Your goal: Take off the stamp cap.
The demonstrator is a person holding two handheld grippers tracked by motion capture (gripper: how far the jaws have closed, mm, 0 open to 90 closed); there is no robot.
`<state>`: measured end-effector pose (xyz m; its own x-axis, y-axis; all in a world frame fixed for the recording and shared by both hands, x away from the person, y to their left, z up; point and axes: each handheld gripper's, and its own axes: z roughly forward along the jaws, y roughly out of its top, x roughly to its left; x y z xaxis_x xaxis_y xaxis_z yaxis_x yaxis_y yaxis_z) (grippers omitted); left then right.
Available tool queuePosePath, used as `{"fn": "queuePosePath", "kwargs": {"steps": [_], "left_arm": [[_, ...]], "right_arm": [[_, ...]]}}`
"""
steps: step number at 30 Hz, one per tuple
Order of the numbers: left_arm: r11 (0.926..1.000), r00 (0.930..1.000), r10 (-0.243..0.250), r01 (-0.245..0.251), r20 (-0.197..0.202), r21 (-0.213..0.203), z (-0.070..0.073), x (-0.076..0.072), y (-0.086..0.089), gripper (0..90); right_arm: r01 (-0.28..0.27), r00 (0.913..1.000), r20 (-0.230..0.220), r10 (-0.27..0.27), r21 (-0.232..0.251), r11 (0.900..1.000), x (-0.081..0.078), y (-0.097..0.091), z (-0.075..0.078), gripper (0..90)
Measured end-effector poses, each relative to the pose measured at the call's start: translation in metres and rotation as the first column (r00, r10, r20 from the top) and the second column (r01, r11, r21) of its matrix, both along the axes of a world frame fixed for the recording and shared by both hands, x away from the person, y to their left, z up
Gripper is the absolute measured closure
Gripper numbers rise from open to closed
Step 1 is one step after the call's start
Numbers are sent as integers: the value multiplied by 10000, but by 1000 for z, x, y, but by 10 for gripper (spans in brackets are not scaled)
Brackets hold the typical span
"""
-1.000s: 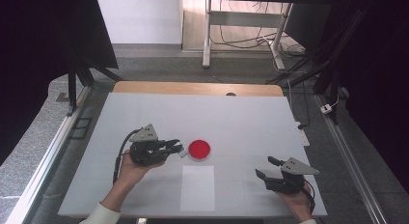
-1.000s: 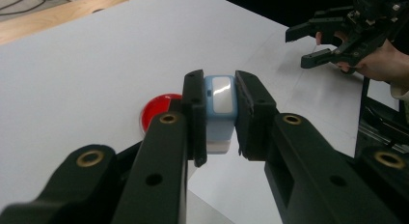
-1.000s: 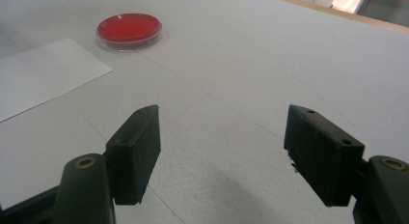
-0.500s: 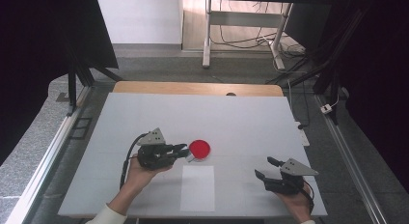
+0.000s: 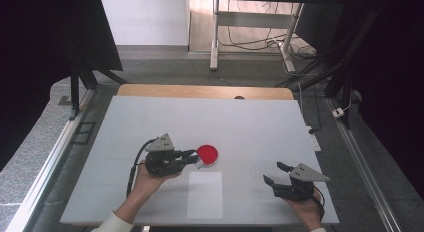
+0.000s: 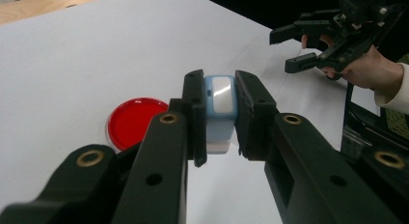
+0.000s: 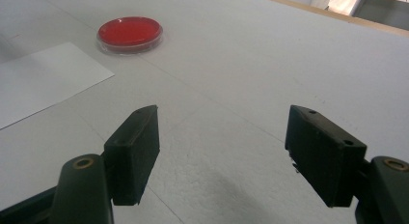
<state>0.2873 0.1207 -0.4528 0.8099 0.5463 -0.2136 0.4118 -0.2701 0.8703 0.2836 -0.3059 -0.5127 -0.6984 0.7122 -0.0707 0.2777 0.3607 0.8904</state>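
1. The white tabletop [image 5: 150, 122] stood in a dim room hung with black curtains, a wooden strip along its far edge and cables on the floor beyond
2. The small pale-blue block [image 6: 219, 108], with a glossy grey face and a white base, sat pinched between the left tongs [image 6: 219, 119], held just above the tabletop and just beside the red dish [image 6: 136, 121]
3. The pads gripped the block only along its narrow flanks, so a slackened squeeze or a quick swing could have let it slide out and drop; the shiny face suggested a smooth casing that would slip easily
4. The red dish [image 5: 207, 153] lay so near the left tongs [image 5: 192, 158] that a careless lowering might have knocked it, pushed it across the tabletop or tipped its rim
5. A white sheet of paper [image 5: 205, 194] lay near the front edge; a block set down at its border could have rocked or dragged the sheet askew
6. The right tongs [image 7: 223, 151] stood spread wide and empty, well apart over bare tabletop at the right [image 5: 280, 179]; a hand-over begun from there risked a clash of jaws or a fumbled block
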Motion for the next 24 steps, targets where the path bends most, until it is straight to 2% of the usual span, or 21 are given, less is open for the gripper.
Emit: {"fn": "queuePosePath", "kwargs": {"steps": [4,8,10,11,24], "left_arm": [[10000,10000,12,-12,-35,-98,-1,2,1,751],[10000,10000,27,-27,66,61,-1,1,0,751],[10000,10000,40,-40,60,-8,-1,1,1,751],[10000,10000,45,-45,43,-23,-1,2,2,751],[9997,9997,225,-225,-66,68,-5,3,3,751]], "right_arm": [[39,10000,-33,-39,59,10000,0,2,1,273],[11,10000,-82,-10,158,9999,0,7,3,271],[-15,9998,-193,26,532,9986,0,11,4,271],[-14,9998,-174,24,574,9983,-1,13,6,272],[-200,9998,26,199,538,9983,-3,36,7,281]]}}
